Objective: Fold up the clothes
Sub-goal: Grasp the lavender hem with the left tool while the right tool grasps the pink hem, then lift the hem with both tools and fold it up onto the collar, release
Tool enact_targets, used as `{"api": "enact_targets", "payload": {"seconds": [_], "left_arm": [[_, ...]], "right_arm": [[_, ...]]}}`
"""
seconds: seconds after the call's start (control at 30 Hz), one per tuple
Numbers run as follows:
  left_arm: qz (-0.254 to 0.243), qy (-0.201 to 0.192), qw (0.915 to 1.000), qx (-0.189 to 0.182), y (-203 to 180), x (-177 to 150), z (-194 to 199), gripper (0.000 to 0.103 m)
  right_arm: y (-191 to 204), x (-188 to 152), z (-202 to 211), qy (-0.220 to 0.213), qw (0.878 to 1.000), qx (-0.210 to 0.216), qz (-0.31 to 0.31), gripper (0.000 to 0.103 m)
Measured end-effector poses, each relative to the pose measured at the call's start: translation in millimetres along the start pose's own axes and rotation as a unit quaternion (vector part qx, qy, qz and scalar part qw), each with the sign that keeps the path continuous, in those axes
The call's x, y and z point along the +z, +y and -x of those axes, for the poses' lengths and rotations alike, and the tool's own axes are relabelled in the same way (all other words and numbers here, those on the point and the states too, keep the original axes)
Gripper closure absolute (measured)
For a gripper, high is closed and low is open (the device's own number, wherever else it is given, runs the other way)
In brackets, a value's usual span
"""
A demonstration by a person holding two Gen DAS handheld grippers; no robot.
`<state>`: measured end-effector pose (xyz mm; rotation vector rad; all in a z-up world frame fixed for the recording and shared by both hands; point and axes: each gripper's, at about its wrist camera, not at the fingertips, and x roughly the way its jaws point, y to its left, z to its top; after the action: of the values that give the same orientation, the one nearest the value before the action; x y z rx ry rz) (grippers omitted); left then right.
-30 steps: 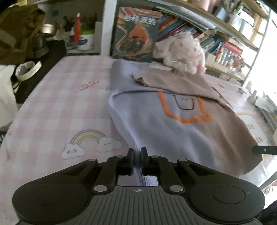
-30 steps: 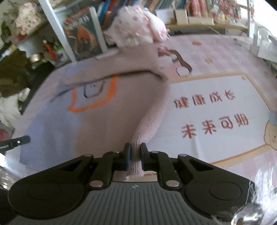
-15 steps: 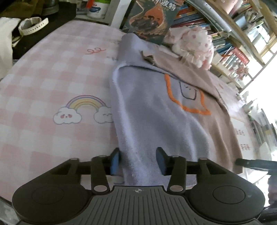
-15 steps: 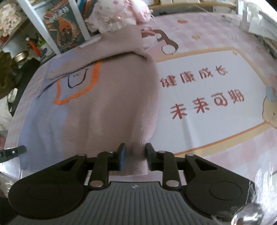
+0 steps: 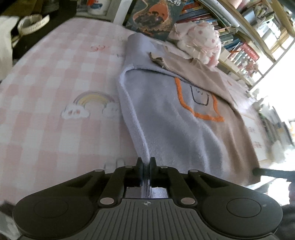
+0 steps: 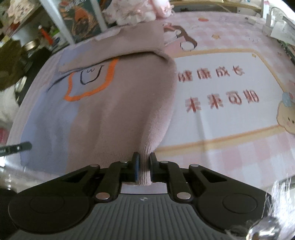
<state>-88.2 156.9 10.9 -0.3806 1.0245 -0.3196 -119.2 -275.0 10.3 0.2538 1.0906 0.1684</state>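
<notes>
A: Item one, the task piece?

B: Sweater (image 5: 166,118), knitted, lilac one half and tan the other, orange outline motif on the chest. Lies flat on the pink checked bed sheet (image 5: 46,110), sleeves folded across the top.

A: Tongs?

B: Left gripper (image 5: 146,165): jaws narrow, pinched on the lilac hem corner nearest the camera. Right gripper (image 6: 143,164): jaws narrow, clamped on the tan ribbed hem corner.

A: Surroundings, taken from the sweater?

B: Beyond its collar: plush toy (image 5: 199,40), pink and white, touching the far sleeve; large book (image 5: 153,14) standing upright beside the toy. Behind both, bookshelf (image 5: 230,24), holding rows of books. To the sweater's lilac side: rainbow print (image 5: 90,107) on the sheet. To its tan side: white panel with red characters (image 6: 219,86), printed on the sheet. Past the lilac edge, off the bed: dark surface with a white strap (image 5: 33,23).

A: Obstructions?

B: Only the plush toy at the far sleeve.
</notes>
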Motion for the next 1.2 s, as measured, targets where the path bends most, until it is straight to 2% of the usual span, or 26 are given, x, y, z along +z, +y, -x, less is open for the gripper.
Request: {"api": "enact_targets", "payload": {"seconds": [0.1, 0.17, 0.27, 0.4, 0.5, 0.63, 0.73, 0.8, 0.97, 1.2], "left_arm": [[0.019, 0.006, 0.9995, -0.025, 7, -6, 7, 0.099], [0.038, -0.007, 0.9978, -0.053, 11, -5, 11, 0.099], [0.064, -0.037, 0.9927, -0.095, 14, 3, 16, 0.099], [0.110, -0.110, 0.9751, -0.158, 18, 33, 22, 0.099], [0.132, -0.159, 0.9615, -0.181, 20, 61, 15, 0.099], [0.123, -0.201, 0.9553, -0.178, 13, 102, -1, 0.099], [0.121, -0.216, 0.9535, -0.172, 9, 125, -11, 0.099], [0.121, -0.220, 0.9537, -0.166, 7, 139, -18, 0.099], [0.119, -0.211, 0.9597, -0.142, 5, 163, -35, 0.099], [0.111, -0.194, 0.9701, -0.093, 3, 176, -66, 0.098]], "right_arm": [[-2, -10, 10, 0.018, 1.000, 0.011, -0.006, 0.093], [-3, -15, 14, 0.025, 1.000, 0.014, -0.012, 0.093], [-4, -8, 22, 0.010, 0.999, 0.037, -0.031, 0.093], [-9, 19, 42, -0.058, 0.990, 0.105, -0.071, 0.093], [-16, 46, 52, -0.115, 0.979, 0.137, -0.098, 0.093], [-26, 84, 55, -0.176, 0.959, 0.171, -0.145, 0.093], [-32, 112, 52, -0.209, 0.943, 0.194, -0.173, 0.093], [-33, 129, 49, -0.226, 0.940, 0.190, -0.173, 0.093], [-35, 165, 32, -0.231, 0.943, 0.169, -0.170, 0.093], [-40, 193, -6, -0.203, 0.955, 0.147, -0.158, 0.093]]}}
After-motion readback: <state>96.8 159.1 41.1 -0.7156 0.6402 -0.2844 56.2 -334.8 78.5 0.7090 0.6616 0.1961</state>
